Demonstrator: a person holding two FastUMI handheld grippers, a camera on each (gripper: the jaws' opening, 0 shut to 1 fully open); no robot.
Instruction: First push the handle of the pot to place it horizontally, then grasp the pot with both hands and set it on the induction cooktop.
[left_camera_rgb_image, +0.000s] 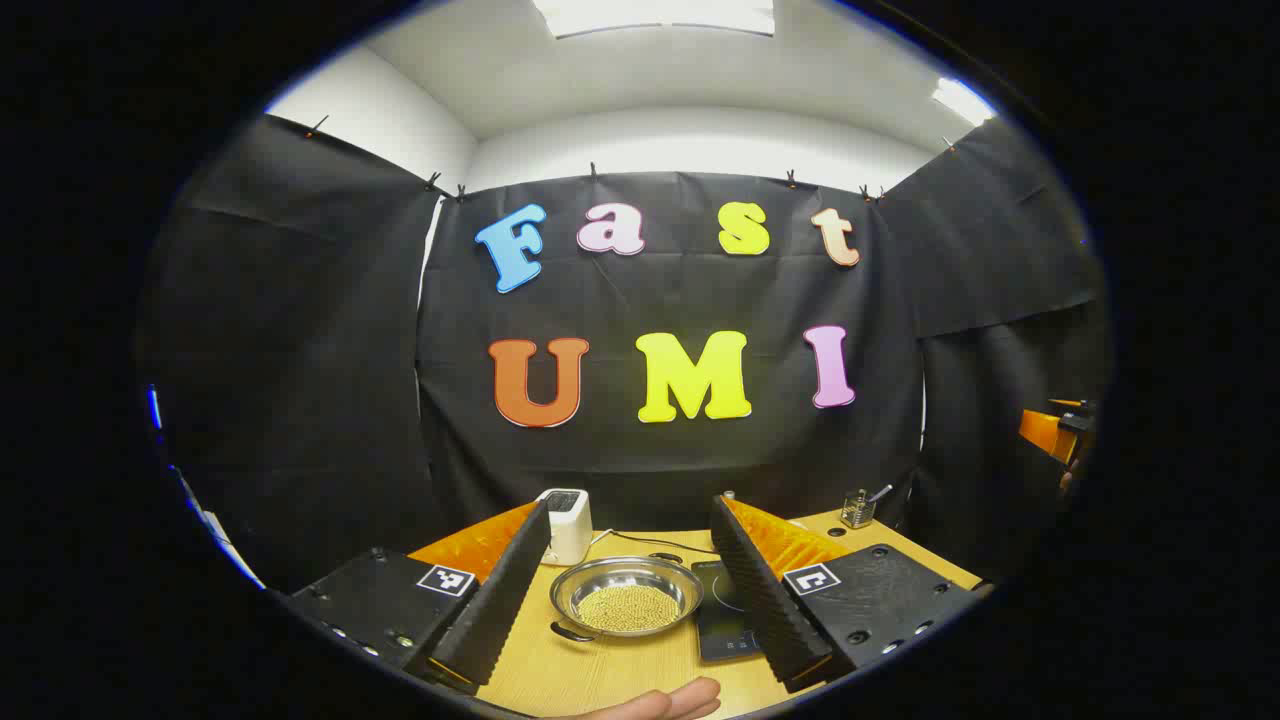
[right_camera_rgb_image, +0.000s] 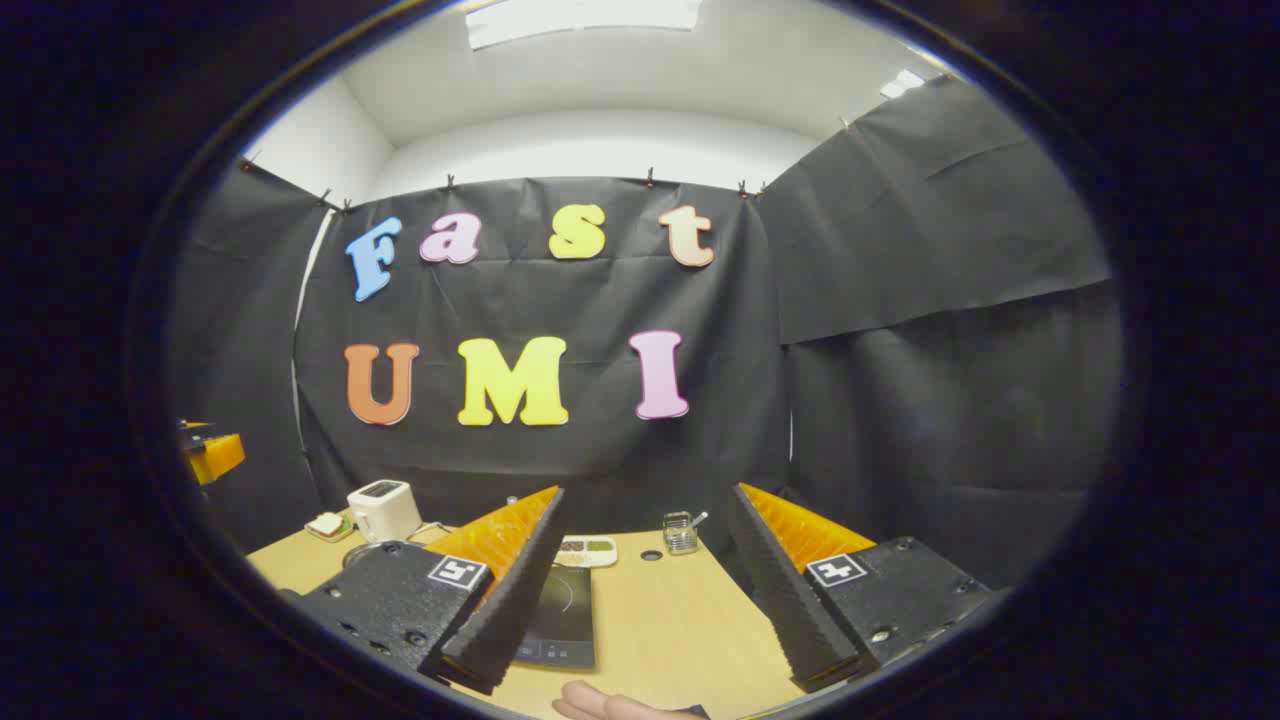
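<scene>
In the left gripper view a steel pot holding yellow grains sits on the wooden table, between and beyond my fingers. Its dark handle sticks out at the near left. The black induction cooktop lies flat right beside the pot, partly hidden by a finger. My left gripper is open and held above the table, touching nothing. My right gripper is open too, with the cooktop below its left finger. A bit of the pot's rim peeks out at the left.
A white toaster stands at the table's back with a cable running from it. A small glass jar, a tray of small dishes and a plate with food line the back edge. A hand shows at the bottom.
</scene>
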